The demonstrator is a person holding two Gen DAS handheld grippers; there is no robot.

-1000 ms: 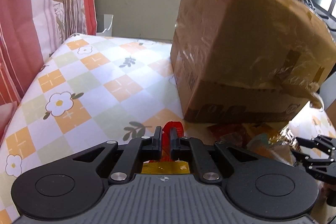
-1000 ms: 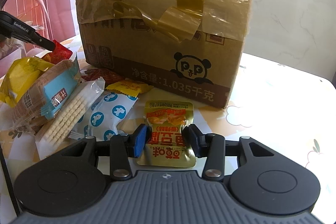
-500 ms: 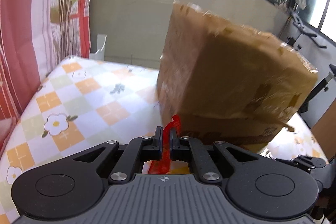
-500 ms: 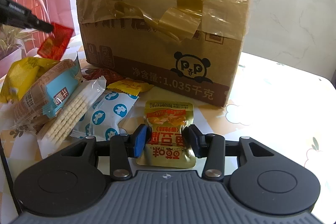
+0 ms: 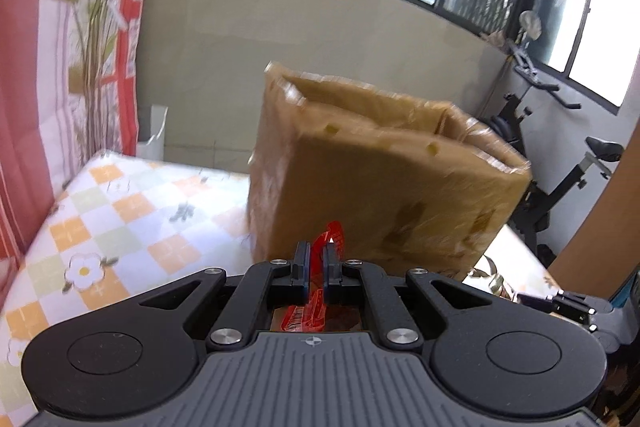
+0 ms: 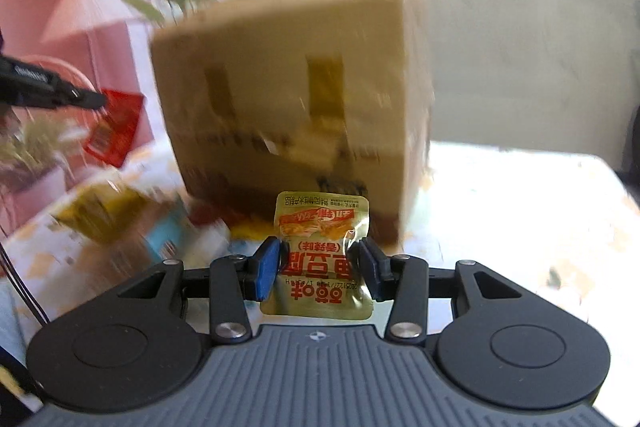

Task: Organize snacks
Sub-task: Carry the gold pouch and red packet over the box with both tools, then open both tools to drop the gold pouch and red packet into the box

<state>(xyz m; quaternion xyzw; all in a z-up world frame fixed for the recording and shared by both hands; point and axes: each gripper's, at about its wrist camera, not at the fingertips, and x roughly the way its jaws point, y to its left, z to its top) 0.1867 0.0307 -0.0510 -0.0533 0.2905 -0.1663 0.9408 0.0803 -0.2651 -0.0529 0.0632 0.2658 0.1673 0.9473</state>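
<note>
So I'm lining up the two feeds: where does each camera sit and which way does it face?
Left wrist: sits behind the left gripper, faces the cardboard box; its fingers pinch a red packet.
Right wrist: sits behind the right gripper, faces the same box; holds a gold packet.
Shared: box, red packet, checkered tablecloth.

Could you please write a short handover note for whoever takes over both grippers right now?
Left gripper: shut on a red packet, held in the air near the box.
Right gripper: shut on a gold packet, held in front of the box.
Box: stands on the table, top open, wrapped in tape.
Other snacks: a blurred pile on the table left of the box in the right wrist view.
Done: two packets picked up.
Left: probably drop both into the box, then clear the pile.
</note>
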